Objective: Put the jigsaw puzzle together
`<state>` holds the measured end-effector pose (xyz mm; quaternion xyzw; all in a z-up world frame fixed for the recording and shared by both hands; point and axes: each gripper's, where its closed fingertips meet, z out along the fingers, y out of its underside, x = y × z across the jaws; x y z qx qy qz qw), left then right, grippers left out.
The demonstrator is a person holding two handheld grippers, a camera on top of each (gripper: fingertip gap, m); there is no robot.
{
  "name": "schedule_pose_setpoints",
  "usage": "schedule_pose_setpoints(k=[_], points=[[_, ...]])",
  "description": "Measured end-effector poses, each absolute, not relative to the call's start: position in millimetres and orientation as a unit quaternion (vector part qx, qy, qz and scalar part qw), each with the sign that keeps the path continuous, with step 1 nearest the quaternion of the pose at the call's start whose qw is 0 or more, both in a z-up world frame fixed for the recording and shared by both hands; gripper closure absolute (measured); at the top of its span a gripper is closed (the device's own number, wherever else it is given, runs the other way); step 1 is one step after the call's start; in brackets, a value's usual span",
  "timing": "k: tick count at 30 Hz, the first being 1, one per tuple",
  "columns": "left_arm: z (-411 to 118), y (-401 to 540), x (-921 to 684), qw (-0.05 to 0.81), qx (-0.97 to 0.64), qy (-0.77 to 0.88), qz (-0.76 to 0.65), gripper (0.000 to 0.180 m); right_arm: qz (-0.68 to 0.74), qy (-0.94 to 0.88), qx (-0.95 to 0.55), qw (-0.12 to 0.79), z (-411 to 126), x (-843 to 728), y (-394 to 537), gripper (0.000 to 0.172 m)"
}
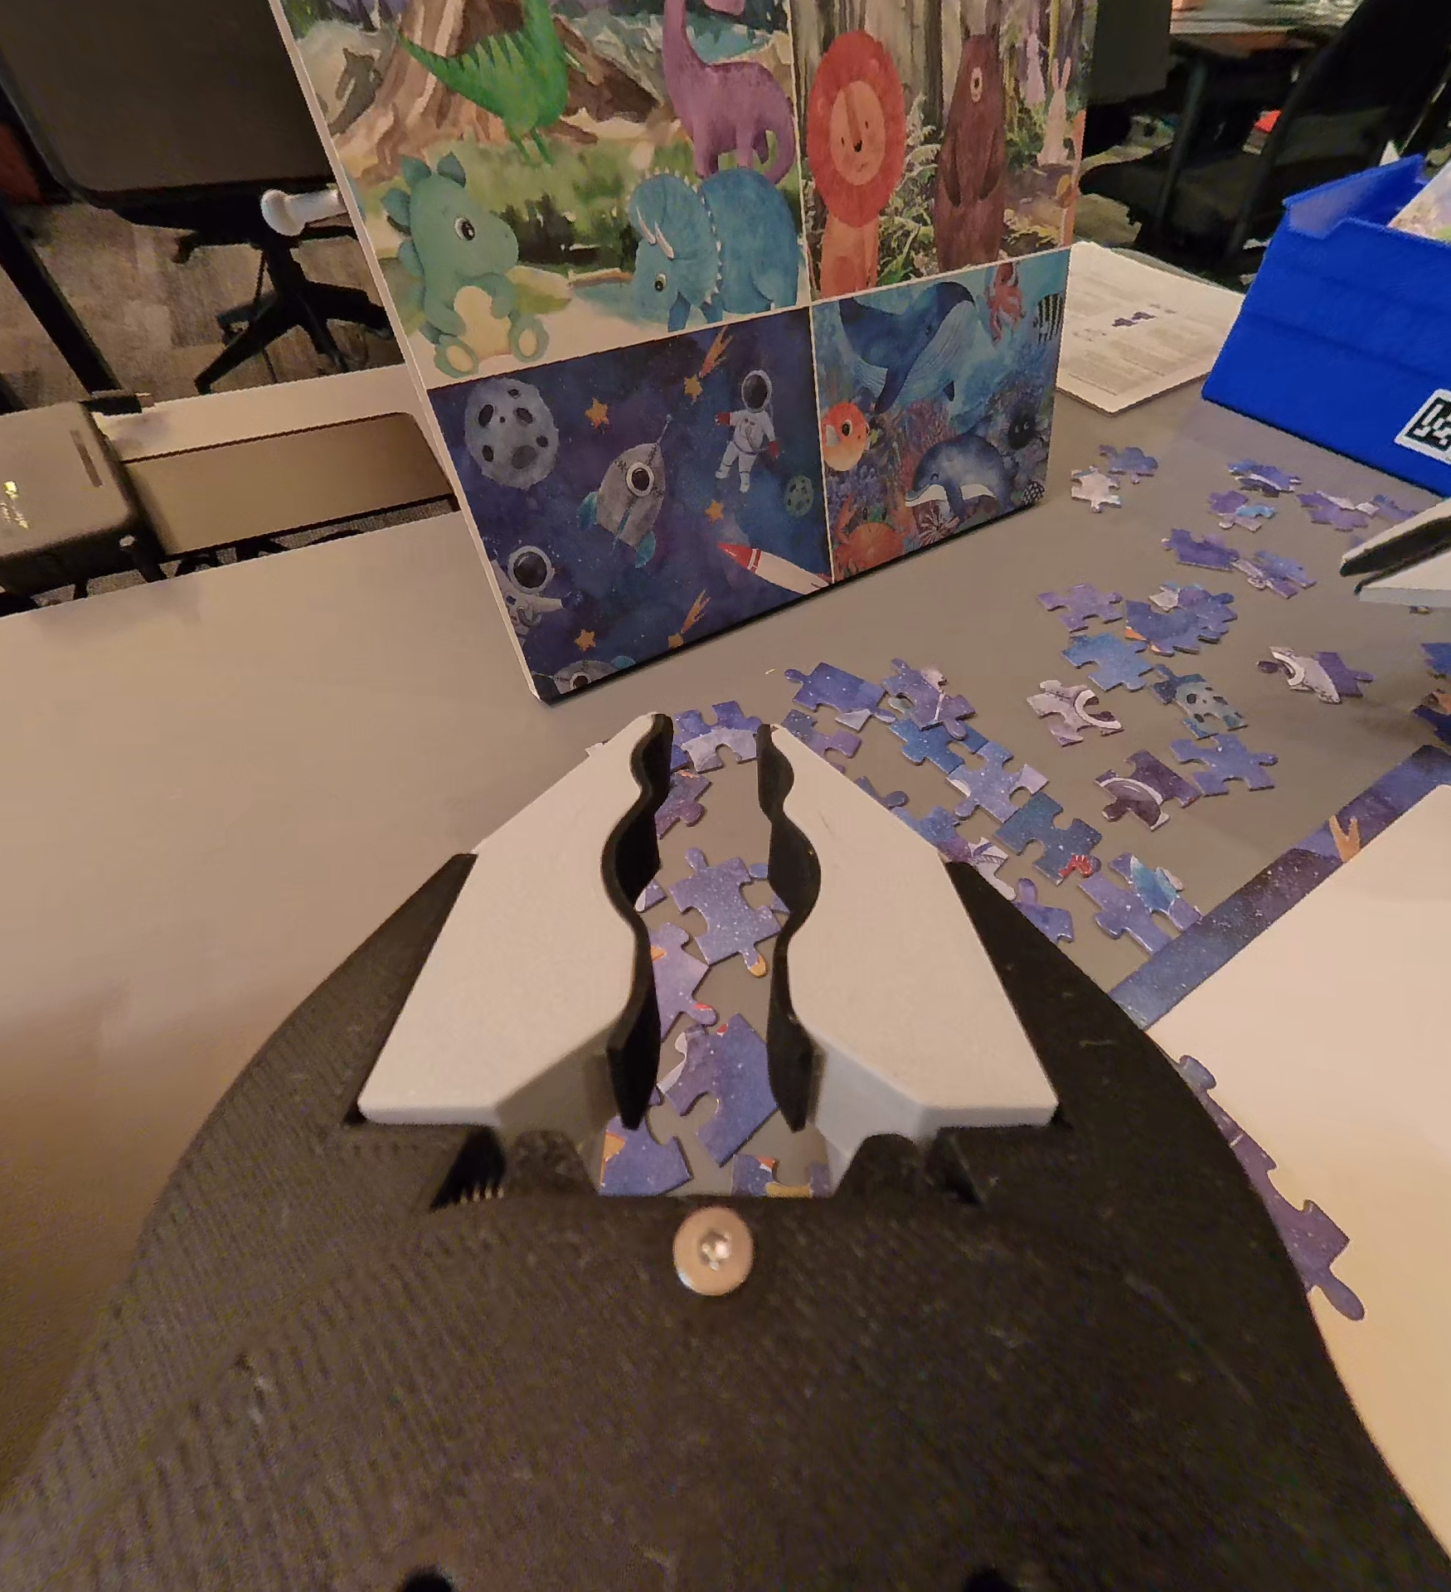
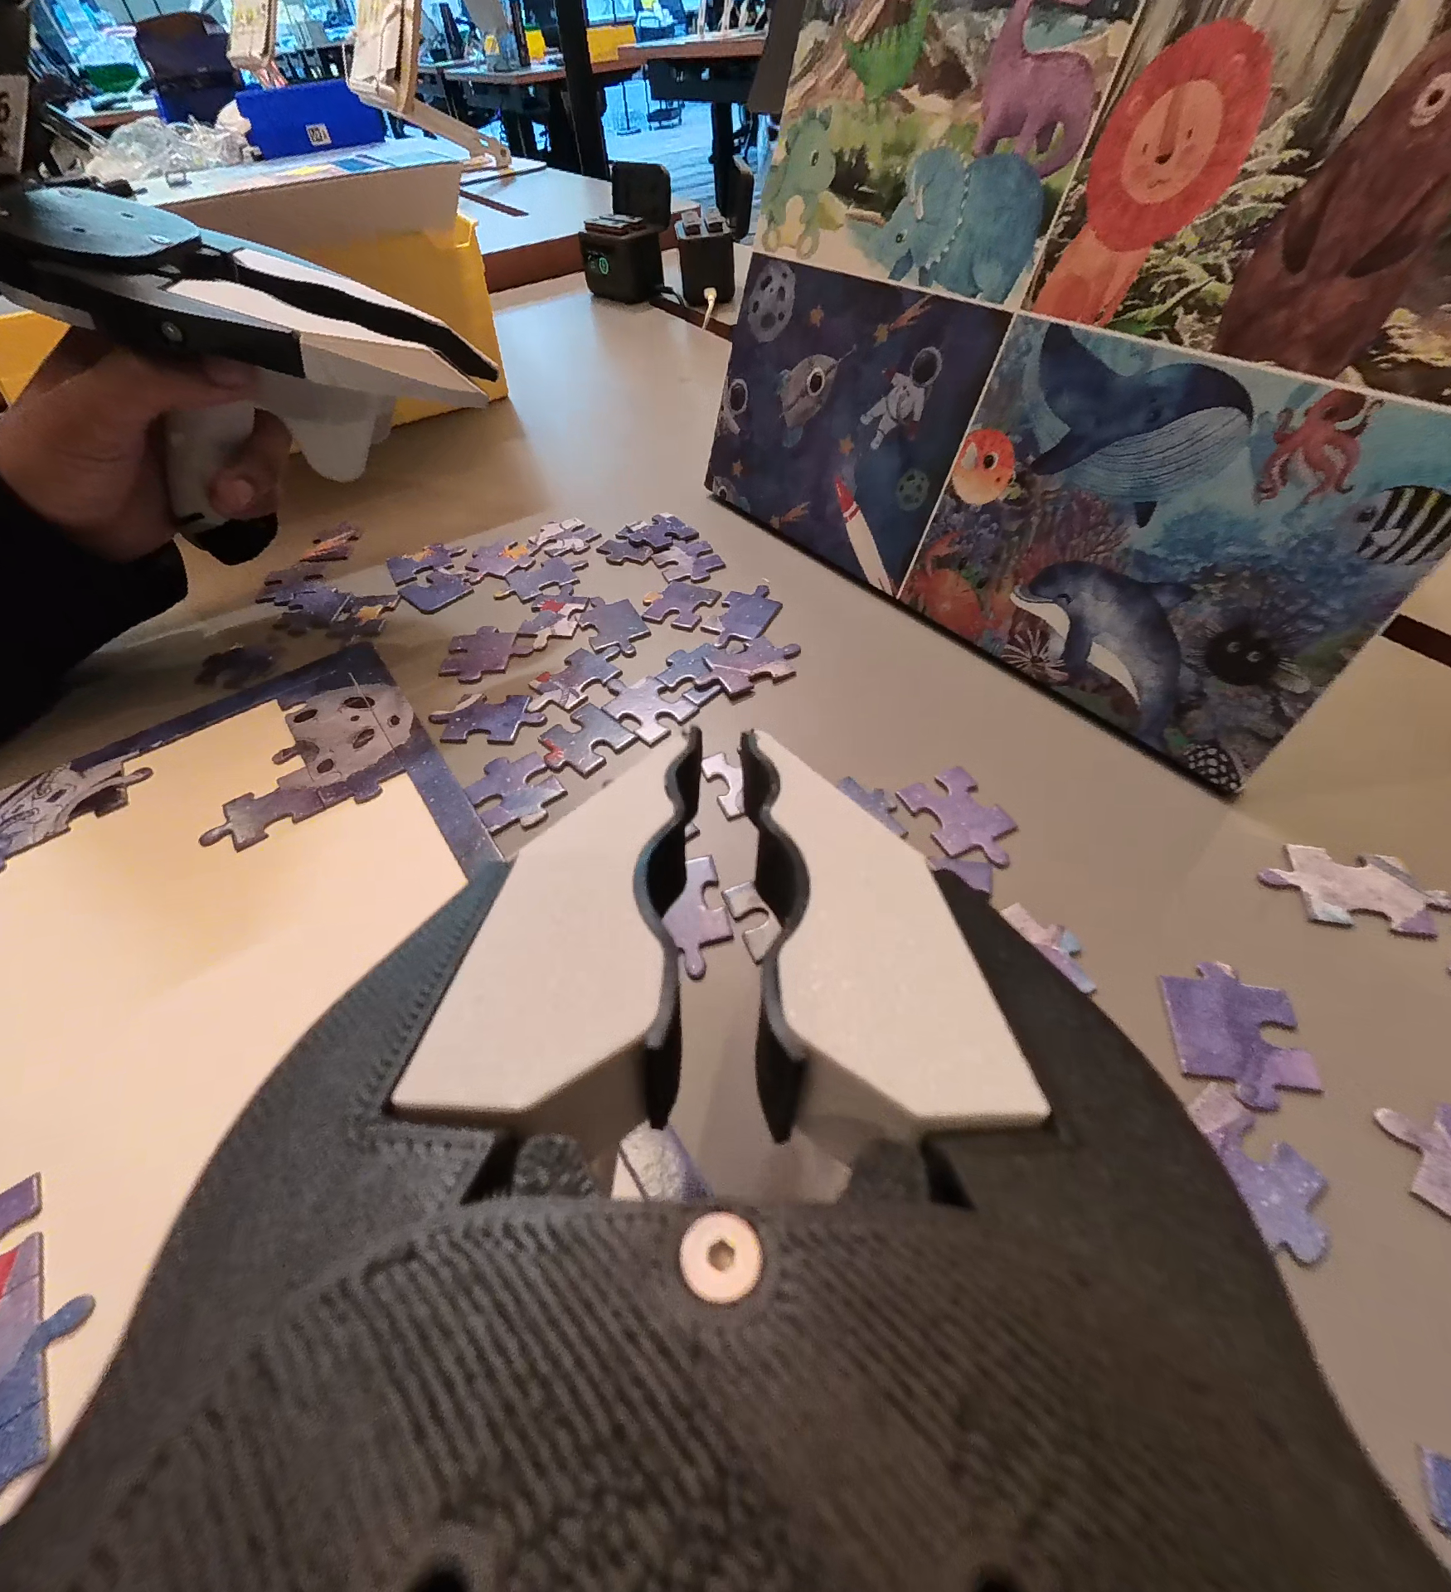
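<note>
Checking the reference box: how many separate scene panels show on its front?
4 panels on the box: dinosaurs upper left, lion and bear upper right, space lower left, sea lower right. The box top is cropped, possibly hiding more.

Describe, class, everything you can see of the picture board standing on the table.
The picture board is a thin, flat, white-edged panel standing nearly upright on its lower edge on the grey table. Its face shows four painted scenes: dinosaurs, forest animals, space and sea life. Loose purple puzzle pieces lie before it, apart from it. Neither gripper touches it.
</note>
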<state>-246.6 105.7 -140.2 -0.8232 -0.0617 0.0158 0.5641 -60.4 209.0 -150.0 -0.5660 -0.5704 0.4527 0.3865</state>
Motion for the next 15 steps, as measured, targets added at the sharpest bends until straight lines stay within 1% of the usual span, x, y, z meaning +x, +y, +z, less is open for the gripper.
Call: schedule_pose_setpoints(k=[15], points=[[-141.7, 106.3, -246.4, 0.561, -0.825, -0.060, 0.018, 0.162, 0.362, -0.619, -0.552, 0.425, -161.6, -63.0, 208.9, 0.164]])
